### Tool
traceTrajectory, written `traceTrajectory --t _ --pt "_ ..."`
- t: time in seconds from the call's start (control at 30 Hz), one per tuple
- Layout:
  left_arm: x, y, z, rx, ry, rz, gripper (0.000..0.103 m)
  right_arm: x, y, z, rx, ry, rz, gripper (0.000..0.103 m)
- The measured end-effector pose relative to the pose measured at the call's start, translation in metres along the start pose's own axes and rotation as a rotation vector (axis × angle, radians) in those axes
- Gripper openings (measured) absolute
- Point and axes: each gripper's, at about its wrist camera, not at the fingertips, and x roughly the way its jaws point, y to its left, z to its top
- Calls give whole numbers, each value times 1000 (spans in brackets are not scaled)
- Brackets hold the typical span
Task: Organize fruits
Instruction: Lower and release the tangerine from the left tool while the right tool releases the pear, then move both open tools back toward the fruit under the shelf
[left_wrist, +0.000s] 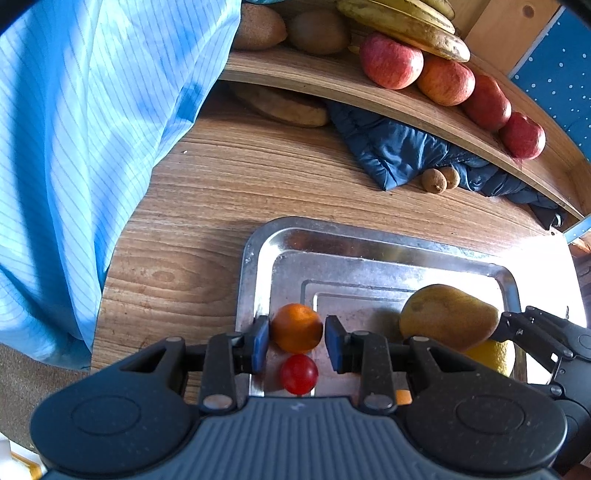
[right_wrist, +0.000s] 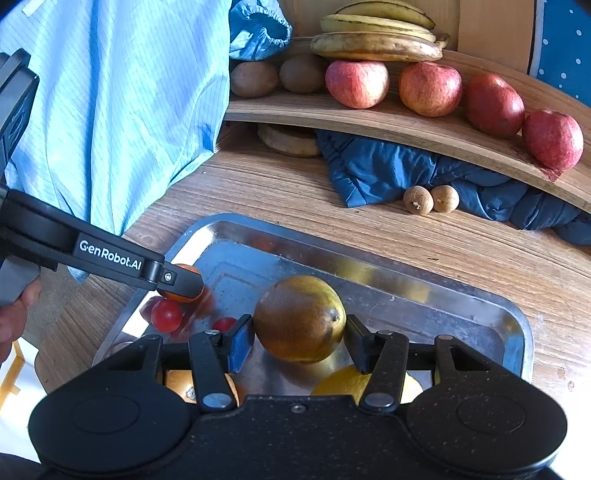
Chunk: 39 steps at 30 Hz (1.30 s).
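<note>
Straddling a small orange (left_wrist: 297, 328) at the metal tray's (left_wrist: 248, 258) near left corner, the left gripper (left_wrist: 297, 341) has pads beside it, not clearly pinching. The right gripper (right_wrist: 299, 341) flanks a pear (right_wrist: 300, 319), contact unclear. Either fruit may roll away if nudged; a red cherry tomato (left_wrist: 298, 373) crowds the orange. The tray's far half offers room.

Beside the pear (right_wrist: 300, 319), the yellow fruit (right_wrist: 345, 380) is half hidden behind the right hand-held gripper (right_wrist: 298, 341). The orange fruit (right_wrist: 177, 386) nearer the body is mostly covered too. The bananas (left_wrist: 402, 22) above are cut off.
</note>
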Motion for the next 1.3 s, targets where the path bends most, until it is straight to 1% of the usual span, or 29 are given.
traceTrajectory --t 0.17,0.3,0.37,0.43,0.57,0.63,0.67,0.77,0.83,0.87,0.9,0.93,1.07,1.13,1.2,1.27,1.3 --pt "-4 0 1 5 -5 -4 35 -7 0 -3 19 -15 -16 56" --pt "-8 -1 1 14 -13 -11 39 -16 -1 -5 38 -37 -36 56" --pt "-10 0 0 19 -18 -14 41 -21 -1 -6 47 -47 -44 56" --pt "-11 0 -1 22 -17 -17 47 -26 -1 -7 54 -58 -52 58" --pt "-14 1 -3 31 -26 -24 51 -35 1 -10 66 -78 -73 63" --pt "-16 2 -4 34 -29 -26 56 -40 2 -12 75 -86 -83 65" --pt "-17 3 -4 37 -33 -30 57 -42 2 -13 79 -91 -89 66" --pt "-21 4 -6 46 -40 -37 64 -47 4 -17 96 -103 -104 72" --pt "-24 4 -7 52 -46 -39 73 -51 6 -19 113 -110 -112 75" --pt "-26 5 -7 56 -51 -41 75 -53 7 -20 120 -114 -117 79" --pt "-28 6 -8 60 -56 -41 80 -56 8 -22 128 -117 -122 83" --pt "-30 6 -9 64 -60 -40 84 -58 9 -23 136 -119 -128 84" --pt "-36 11 -12 75 -67 -41 91 -66 15 -29 168 -129 -172 98" --pt "-38 15 -14 76 -71 -46 98 -71 17 -33 189 -132 -189 99" --pt "-41 19 -17 80 -81 -49 100 -76 18 -38 213 -134 -206 102" --pt "-44 23 -20 86 -82 -48 102 -80 19 -42 235 -136 -221 102" --pt "-45 25 -22 95 -98 -61 102 -82 20 -45 247 -134 -230 102"
